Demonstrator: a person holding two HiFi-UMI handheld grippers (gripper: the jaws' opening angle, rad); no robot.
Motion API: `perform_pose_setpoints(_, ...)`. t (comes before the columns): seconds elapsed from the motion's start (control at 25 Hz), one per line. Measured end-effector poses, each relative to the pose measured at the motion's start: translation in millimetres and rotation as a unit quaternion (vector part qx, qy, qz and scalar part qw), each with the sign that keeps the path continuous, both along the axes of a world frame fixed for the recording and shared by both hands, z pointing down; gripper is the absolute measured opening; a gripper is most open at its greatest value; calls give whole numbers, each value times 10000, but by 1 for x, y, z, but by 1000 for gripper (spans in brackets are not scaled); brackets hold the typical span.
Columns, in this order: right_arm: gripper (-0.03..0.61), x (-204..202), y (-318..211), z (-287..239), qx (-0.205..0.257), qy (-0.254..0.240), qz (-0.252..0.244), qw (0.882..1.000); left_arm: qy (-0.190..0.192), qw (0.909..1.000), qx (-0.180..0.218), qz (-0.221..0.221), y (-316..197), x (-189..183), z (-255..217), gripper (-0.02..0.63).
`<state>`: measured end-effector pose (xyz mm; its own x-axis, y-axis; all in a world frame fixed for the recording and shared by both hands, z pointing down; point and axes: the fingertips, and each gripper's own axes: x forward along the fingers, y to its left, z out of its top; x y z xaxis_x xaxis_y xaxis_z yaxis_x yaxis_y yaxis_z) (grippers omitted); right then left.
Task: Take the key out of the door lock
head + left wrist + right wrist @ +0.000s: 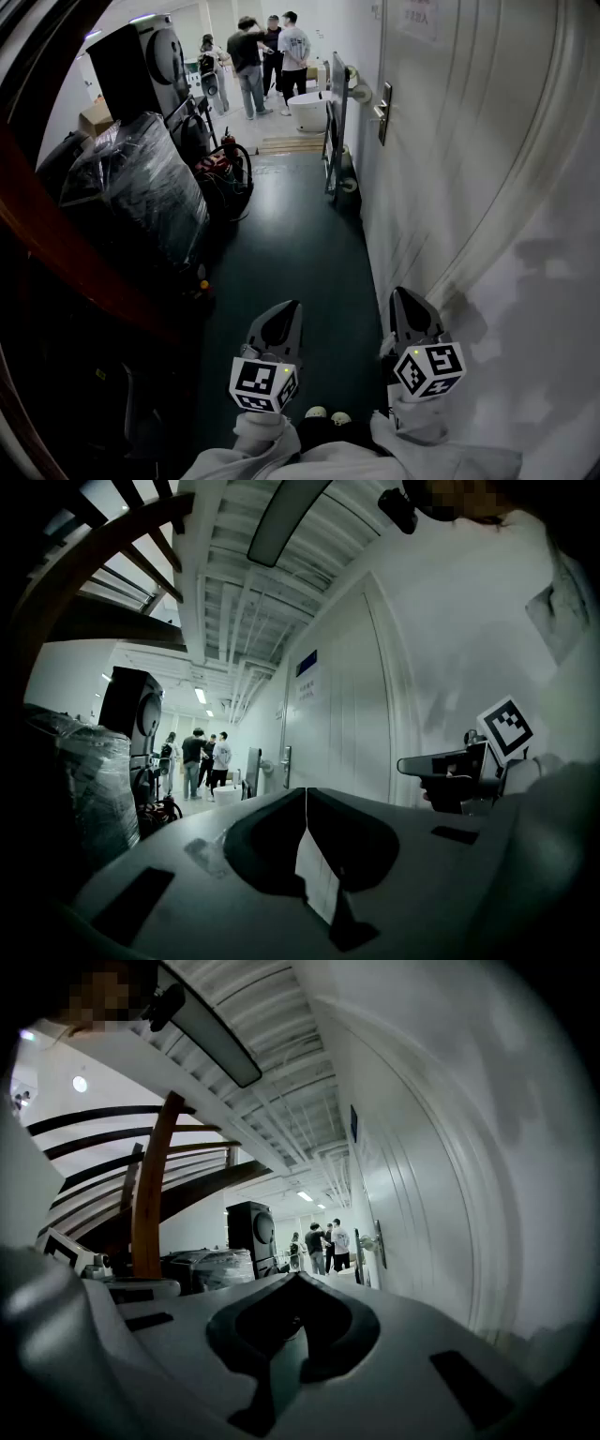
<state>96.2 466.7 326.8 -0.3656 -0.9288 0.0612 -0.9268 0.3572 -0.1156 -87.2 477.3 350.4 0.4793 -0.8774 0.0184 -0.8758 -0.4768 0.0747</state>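
Observation:
The white door [469, 122] runs along the right wall of a corridor. Its metal handle and lock plate [382, 112] are far ahead of me, also small in the left gripper view [285, 761] and the right gripper view [377, 1241]. A key is too small to make out. My left gripper [286, 307] and right gripper [401, 295] are held low and near me, side by side, well short of the lock. Both have their jaws closed together with nothing between them, as the left gripper [306, 791] and the right gripper [298, 1277] show in their own views.
A plastic-wrapped stack [136, 187] and a tall black machine [141, 66] line the left side under a curved wooden stair rail [56, 244]. Red gear [220, 169] and a leaning panel [333, 122] narrow the dark floor [291, 253]. Several people [267, 52] stand far off by a white tub [307, 111].

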Motion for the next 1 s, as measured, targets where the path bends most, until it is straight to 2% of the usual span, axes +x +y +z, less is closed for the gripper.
perform_pose_setpoints(0.4, 52, -8, 7, -4, 83, -62, -44, 9999, 24, 10000, 23, 54, 9, 0, -3, 14)
perform_pose_setpoints(0.6, 52, -11, 7, 7, -58, -64, -29, 10000, 39, 9999, -105, 28, 7, -5, 8, 14)
perform_pose_setpoints(1.0, 52, -31, 8, 28, -120, -69, 22, 9999, 37, 9998, -48, 182, 4, -18, 24, 14)
